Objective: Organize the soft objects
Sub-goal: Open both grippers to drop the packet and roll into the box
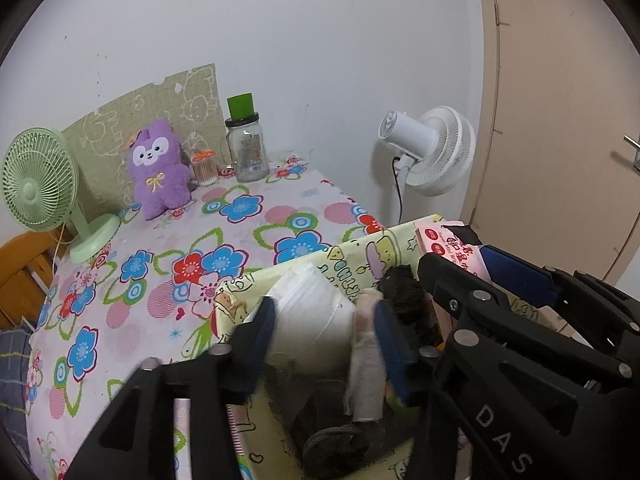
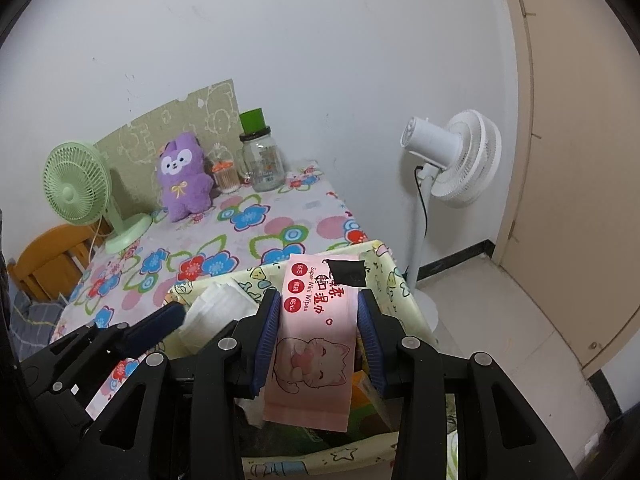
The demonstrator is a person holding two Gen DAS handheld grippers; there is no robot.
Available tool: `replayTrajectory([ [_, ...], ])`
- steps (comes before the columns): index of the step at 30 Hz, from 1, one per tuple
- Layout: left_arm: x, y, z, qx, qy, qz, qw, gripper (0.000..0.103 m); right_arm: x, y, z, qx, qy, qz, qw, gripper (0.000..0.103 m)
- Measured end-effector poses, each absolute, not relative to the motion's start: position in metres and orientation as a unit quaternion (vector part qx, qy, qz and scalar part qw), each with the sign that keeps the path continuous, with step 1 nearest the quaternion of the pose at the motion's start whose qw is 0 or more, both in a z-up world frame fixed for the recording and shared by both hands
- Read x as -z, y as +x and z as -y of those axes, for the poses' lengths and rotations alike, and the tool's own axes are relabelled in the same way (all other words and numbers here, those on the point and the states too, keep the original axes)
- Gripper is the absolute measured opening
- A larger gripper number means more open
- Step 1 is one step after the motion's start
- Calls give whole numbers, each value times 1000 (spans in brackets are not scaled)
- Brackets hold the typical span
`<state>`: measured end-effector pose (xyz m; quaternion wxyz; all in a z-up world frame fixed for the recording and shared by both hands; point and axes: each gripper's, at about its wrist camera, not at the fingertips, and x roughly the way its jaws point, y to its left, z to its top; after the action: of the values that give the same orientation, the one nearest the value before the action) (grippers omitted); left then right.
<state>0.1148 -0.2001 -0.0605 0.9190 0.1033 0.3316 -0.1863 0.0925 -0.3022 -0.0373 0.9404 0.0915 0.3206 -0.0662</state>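
A yellow cartoon-print fabric basket [image 1: 360,246] [image 2: 384,264] stands at the near edge of the flowered table. My left gripper [image 1: 324,306] hangs open over it. A white tissue pack [image 1: 312,312] [image 2: 216,304] lies between its fingers, resting in the basket with the pads off it. A small white wrapped roll [image 1: 366,360] leans by the right finger. My right gripper [image 2: 316,308] is shut on a pink wet-wipes pack [image 2: 316,344] [image 1: 444,240], held over the basket's right side. A purple plush toy [image 1: 160,168] [image 2: 184,176] sits upright at the table's back.
Dark soft items [image 1: 404,284] lie inside the basket. At the back stand a green desk fan [image 1: 40,188], a glass jar with a green lid [image 1: 246,148] and a cotton-swab tub [image 1: 204,168]. A white floor fan [image 2: 456,156] and a door [image 2: 580,160] are to the right.
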Motion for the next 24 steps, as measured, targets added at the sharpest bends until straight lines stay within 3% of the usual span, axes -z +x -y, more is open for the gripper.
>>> replayTrajectory([
  [4,61,116,199,172,114,-325,923,81,42,97,301,62,93,-326,939,42],
  [20,69,126,182,161,117,-341,919,90,54,114,286,39,103,-345,932,45],
  [22,69,126,180,163,114,-342,918,91,54,115,284,37,102,-346,932,55],
  [24,69,125,178,163,111,-341,919,92,54,114,282,35,105,-345,932,59],
])
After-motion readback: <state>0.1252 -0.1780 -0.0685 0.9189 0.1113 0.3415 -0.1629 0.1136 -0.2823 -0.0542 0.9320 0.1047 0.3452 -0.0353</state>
